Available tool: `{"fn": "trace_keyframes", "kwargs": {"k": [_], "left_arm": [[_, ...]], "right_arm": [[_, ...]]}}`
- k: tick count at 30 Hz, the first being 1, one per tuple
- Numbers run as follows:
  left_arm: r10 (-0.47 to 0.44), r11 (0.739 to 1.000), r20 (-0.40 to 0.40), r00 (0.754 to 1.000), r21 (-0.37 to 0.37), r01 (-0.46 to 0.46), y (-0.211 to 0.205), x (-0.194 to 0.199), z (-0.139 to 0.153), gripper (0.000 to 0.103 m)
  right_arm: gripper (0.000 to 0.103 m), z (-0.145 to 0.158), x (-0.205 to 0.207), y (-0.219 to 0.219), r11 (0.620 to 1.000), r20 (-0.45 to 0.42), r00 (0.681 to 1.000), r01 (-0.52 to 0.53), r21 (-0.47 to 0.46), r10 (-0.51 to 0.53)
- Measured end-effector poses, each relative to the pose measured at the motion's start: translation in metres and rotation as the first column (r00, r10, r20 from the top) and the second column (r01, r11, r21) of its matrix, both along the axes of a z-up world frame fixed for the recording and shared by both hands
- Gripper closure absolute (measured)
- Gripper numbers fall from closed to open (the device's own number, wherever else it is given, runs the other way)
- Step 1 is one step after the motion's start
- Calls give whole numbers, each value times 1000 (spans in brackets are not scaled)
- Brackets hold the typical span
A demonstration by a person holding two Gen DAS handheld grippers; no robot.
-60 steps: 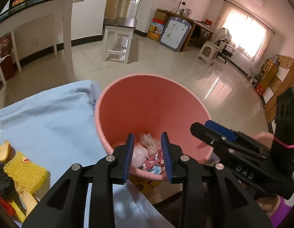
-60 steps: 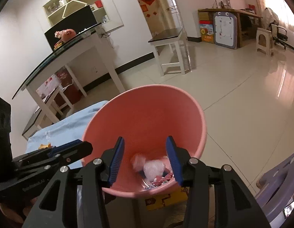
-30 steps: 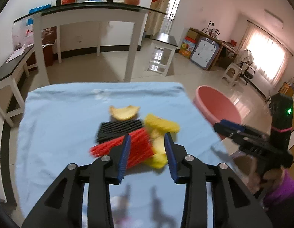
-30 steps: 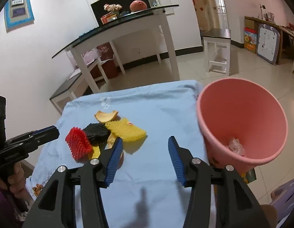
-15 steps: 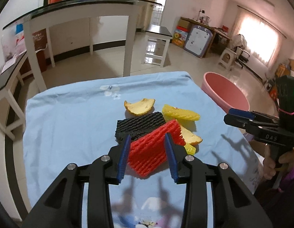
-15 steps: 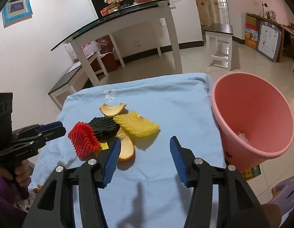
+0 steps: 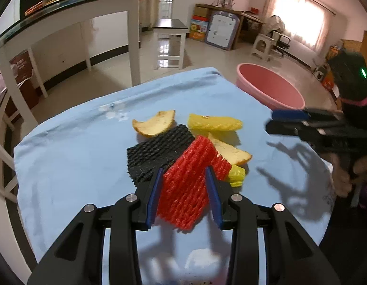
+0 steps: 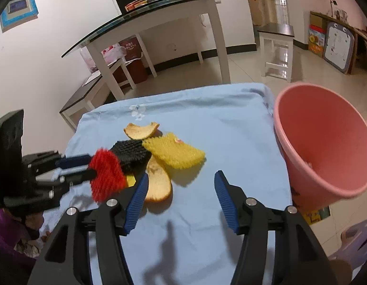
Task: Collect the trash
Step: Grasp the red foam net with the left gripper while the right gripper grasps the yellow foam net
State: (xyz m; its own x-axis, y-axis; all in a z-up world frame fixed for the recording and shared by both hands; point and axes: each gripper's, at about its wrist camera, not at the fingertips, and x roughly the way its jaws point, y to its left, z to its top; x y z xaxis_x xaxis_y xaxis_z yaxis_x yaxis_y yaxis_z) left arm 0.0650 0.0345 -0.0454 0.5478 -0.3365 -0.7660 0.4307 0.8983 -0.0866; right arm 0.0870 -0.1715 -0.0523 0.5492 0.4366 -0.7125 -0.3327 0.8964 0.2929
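The left gripper [image 7: 184, 190] straddles the red foam net [image 7: 190, 185], its 2 blue pads against the net's sides, seemingly closing though a firm pinch cannot be confirmed. The right gripper [image 8: 181, 199] hangs spread wide and empty above the blue tablecloth [image 8: 231, 130], near a fruit peel [image 8: 158, 181]. The net sits atop the black foam net [image 7: 157, 152] beside the yellow foam net [image 7: 214, 122]. Squeezing the net mid-body, then lifting straight up, should avoid dragging its neighbours toward the pink bucket [image 8: 326, 142].
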Motion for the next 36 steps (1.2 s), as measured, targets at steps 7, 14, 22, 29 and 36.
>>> {"fn": "trace_keyframes", "kwargs": {"k": [7,14,22,29,36], "left_arm": [[-12,1000,-20,1000,6,13,-3,-5,-10,103],[43,997,-21,999,-70,-45,11,-15,-1,103],[80,992,-1,997,-99,-80,20,-24,9,103],[84,990,-22,996,-107,-86,17,-16,15,74],[181,972,-48,982,-142,-186,29,5,17,66]], "right_arm": [[44,-7,24,19,998,-3,998,-57,-9,57],[45,-22,41,39,990,-4,994,-111,-88,111],[94,-37,48,39,983,-56,990,-135,-122,129],[95,-9,25,11,997,-17,998,-69,-23,69],[95,12,-5,-6,999,-1,1000,-26,18,26]]}}
